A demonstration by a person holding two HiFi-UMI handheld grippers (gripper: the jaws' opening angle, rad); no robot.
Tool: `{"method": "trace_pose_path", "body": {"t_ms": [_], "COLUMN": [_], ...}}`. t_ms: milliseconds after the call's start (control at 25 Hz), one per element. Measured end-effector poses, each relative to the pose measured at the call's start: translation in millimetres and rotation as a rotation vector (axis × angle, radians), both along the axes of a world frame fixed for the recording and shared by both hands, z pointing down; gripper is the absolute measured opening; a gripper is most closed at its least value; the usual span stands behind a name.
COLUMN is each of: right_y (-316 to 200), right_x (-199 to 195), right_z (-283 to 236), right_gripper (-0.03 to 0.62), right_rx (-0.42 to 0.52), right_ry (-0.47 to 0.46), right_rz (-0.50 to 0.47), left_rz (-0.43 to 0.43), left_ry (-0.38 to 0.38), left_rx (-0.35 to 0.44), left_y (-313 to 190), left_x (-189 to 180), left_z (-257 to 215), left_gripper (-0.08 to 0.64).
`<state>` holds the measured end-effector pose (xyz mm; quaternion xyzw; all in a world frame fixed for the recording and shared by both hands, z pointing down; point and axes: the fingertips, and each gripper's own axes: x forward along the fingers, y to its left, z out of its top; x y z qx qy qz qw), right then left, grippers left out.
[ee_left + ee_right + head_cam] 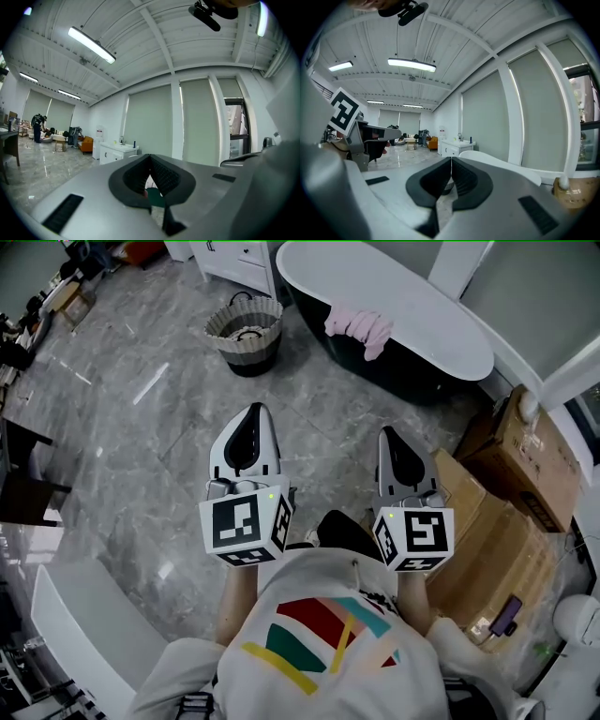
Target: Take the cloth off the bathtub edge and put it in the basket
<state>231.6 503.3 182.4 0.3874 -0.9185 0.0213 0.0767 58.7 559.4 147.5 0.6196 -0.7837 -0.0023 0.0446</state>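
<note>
It's the approach step, I'd say — left gripper (251,414) and right gripper (389,436) both pinched together, empty (well short of it), crumpled pink cloth (359,328) draped on the white oval bathtub edge (450,326) at one o'clock, round woven basket (246,346) at twelve — next, reach in, jaws parting.

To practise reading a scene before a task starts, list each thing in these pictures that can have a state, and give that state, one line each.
Cloth: draped over the edge of the bathtub, not yet taken.
Basket: upright on the floor, cloth not in it.
Left gripper: shut, holding nothing.
Right gripper: shut, holding nothing.
</note>
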Motion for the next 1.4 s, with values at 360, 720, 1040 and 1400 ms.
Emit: {"method": "trace_pose_path", "body": {"t_ms": [360,720,1040,1400], "right_y": [-33,-110,-218,-365], "right_x": [3,-2,-11,-34], "right_z": [1,36,37,55], "right_gripper": [0.012,0.012,0.012,0.012], "right_rx": [0.032,0.030,0.015,-0.032], "right_ry": [-0.001,0.033,0.017,0.030], "right_rz": [0.052,0.032,0.043,0.034], "left_rz": [0.047,0.128,0.144,0.139], "left_ry": [0.024,0.029,0.003,0.023], "left_rx": [0.003,-0.013,-0.030,-0.058], "left_y": [-35,-133,-243,-384], "left_x": [-6,-5,-11,-33], "left_z": [16,62,55,68], "left_gripper": [0.018,0.018,0.018,0.018]}}
